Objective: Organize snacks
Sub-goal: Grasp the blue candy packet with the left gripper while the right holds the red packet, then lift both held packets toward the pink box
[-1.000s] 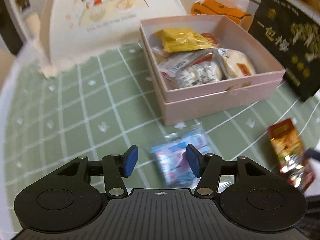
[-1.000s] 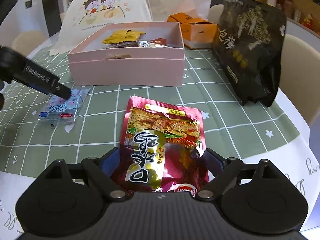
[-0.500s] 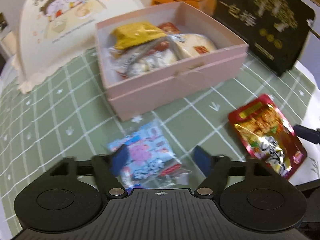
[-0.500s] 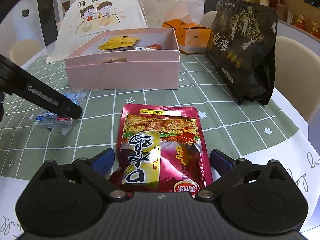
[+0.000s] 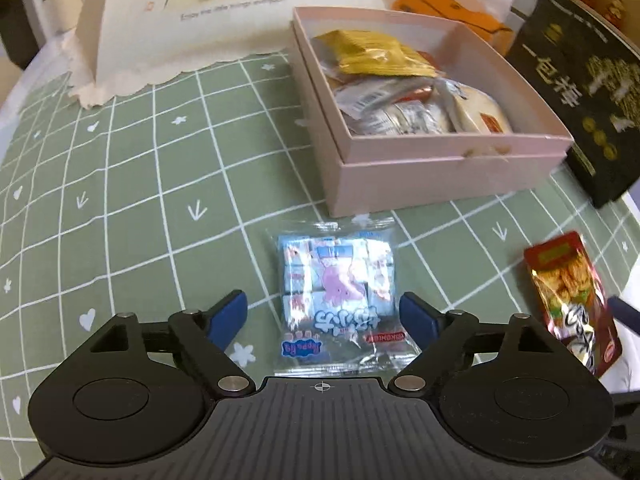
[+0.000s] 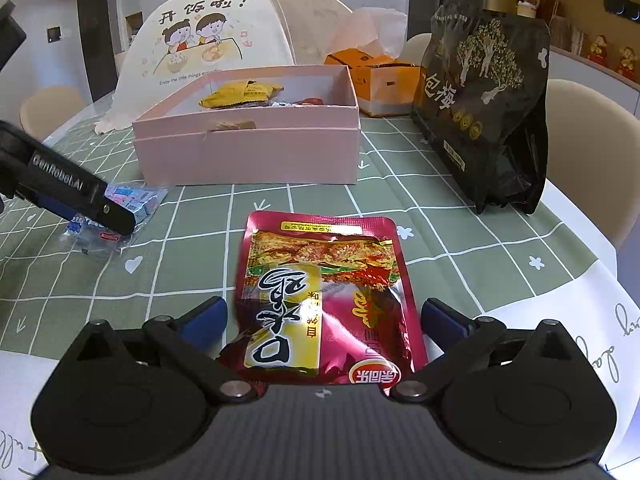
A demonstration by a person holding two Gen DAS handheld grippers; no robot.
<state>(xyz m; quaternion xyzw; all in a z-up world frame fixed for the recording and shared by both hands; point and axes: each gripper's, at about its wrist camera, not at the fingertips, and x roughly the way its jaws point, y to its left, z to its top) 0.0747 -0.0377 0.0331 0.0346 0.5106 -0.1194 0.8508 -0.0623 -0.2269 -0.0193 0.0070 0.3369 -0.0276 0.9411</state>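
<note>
1. Both grippers stand spread wide. My left gripper (image 5: 322, 316) has just been opening and has the blue-and-clear snack packet (image 5: 340, 292) lying flat between its blue pads, which do not press on it.
2. My right gripper (image 6: 322, 320), jaws also just widened, straddles the near end of the red foil snack pouch (image 6: 324, 300); the pads sit beside its edges, and I see no squeeze on it.
3. Beyond both packets sits the open pink box (image 6: 248, 152), with a yellow packet (image 5: 376, 54) on top of the wrapped snacks inside.
4. Everything rests on a green checked tablecloth (image 5: 140, 200). A cream mesh food cover (image 6: 208, 48) stands behind the box, an orange carton (image 6: 380, 80) to its right, and a tall black bag (image 6: 484, 112) at the right edge. Pale chairs (image 6: 592, 152) ring the table.
5. I count two loose packets, one box, one carton, one black bag.
</note>
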